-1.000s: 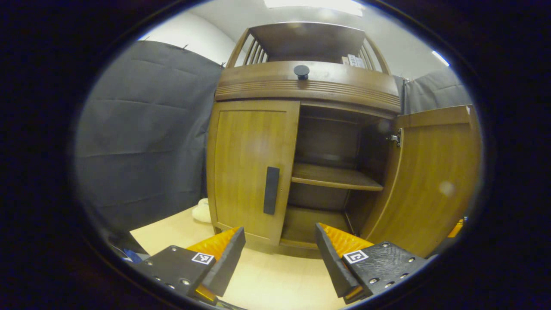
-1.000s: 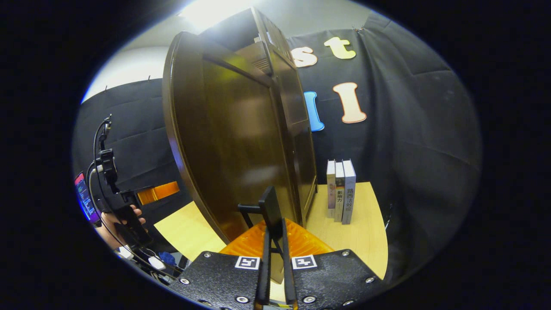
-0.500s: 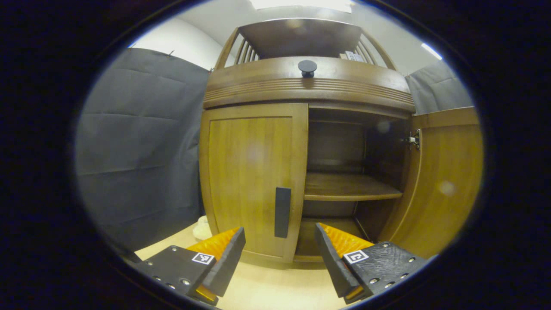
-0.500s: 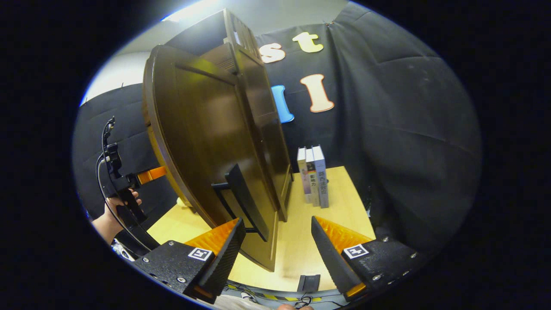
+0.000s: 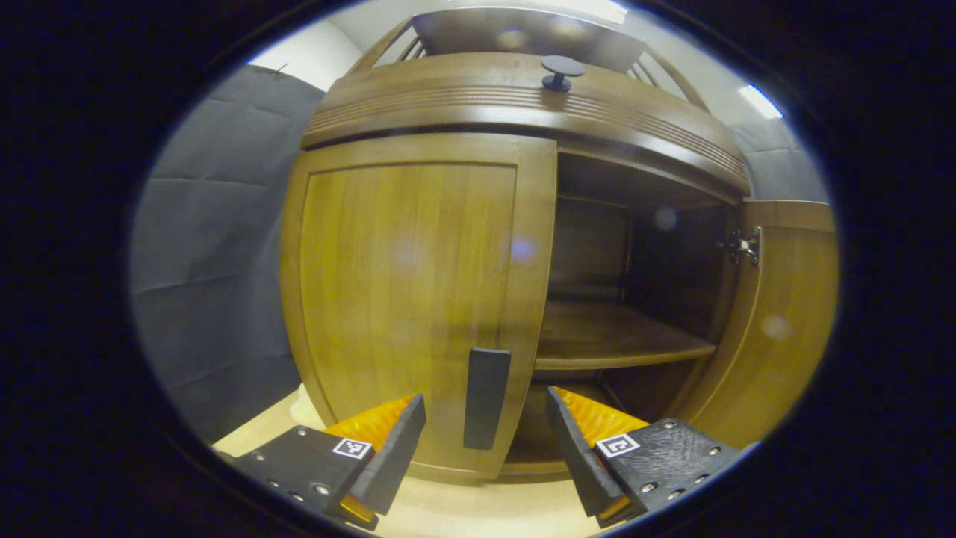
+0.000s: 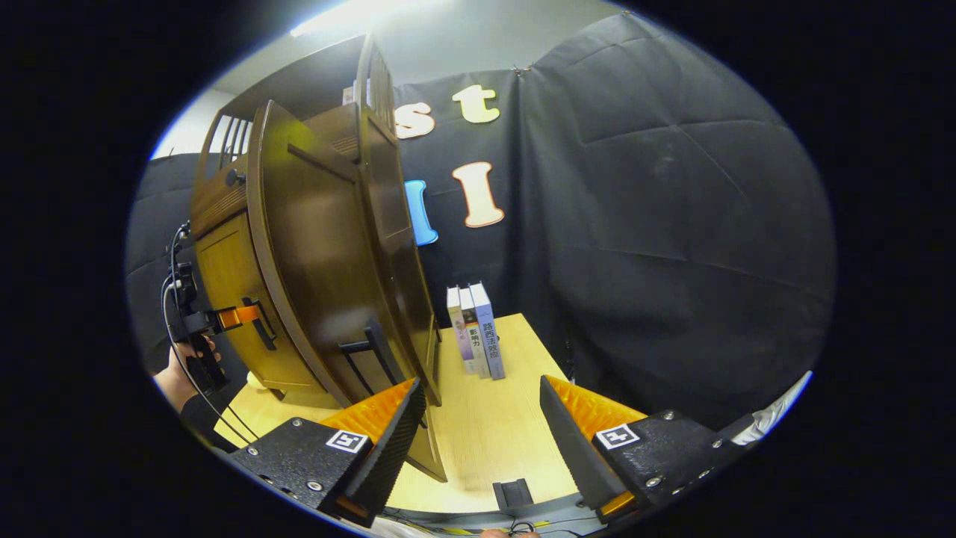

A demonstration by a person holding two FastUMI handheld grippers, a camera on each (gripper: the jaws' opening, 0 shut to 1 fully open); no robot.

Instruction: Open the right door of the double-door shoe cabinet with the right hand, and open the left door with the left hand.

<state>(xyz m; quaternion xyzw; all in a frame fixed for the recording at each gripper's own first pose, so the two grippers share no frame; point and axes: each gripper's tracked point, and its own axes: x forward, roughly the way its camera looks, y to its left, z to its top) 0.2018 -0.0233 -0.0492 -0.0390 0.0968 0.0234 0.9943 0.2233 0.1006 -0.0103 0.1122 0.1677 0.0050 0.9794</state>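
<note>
The wooden shoe cabinet (image 5: pixel 523 112) is close in the left gripper view. Its left door (image 5: pixel 403 299) is closed, and the door's dark vertical handle (image 5: pixel 485 396) stands just ahead, in line with the gap of my open left gripper (image 5: pixel 485 441). The right door (image 5: pixel 784 329) is swung wide, baring an inner shelf (image 5: pixel 620 344). In the right gripper view my right gripper (image 6: pixel 482 433) is open and holds nothing, a little back from the open right door (image 6: pixel 328 276) and its handle (image 6: pixel 373 355). The left gripper (image 6: pixel 224 317), held by a hand (image 6: pixel 183 373), sits at the left door's handle (image 6: pixel 261 325).
Three books (image 6: pixel 474 332) stand upright on the light wooden table (image 6: pixel 485 418) to the right of the cabinet. A small dark object (image 6: pixel 511 493) lies at the table's near edge. A round knob (image 5: pixel 560 71) sticks out of the cabinet's top band.
My right gripper let go of the right door's handle, opened and drew back. My left gripper moved in close to the left door's handle, still open.
</note>
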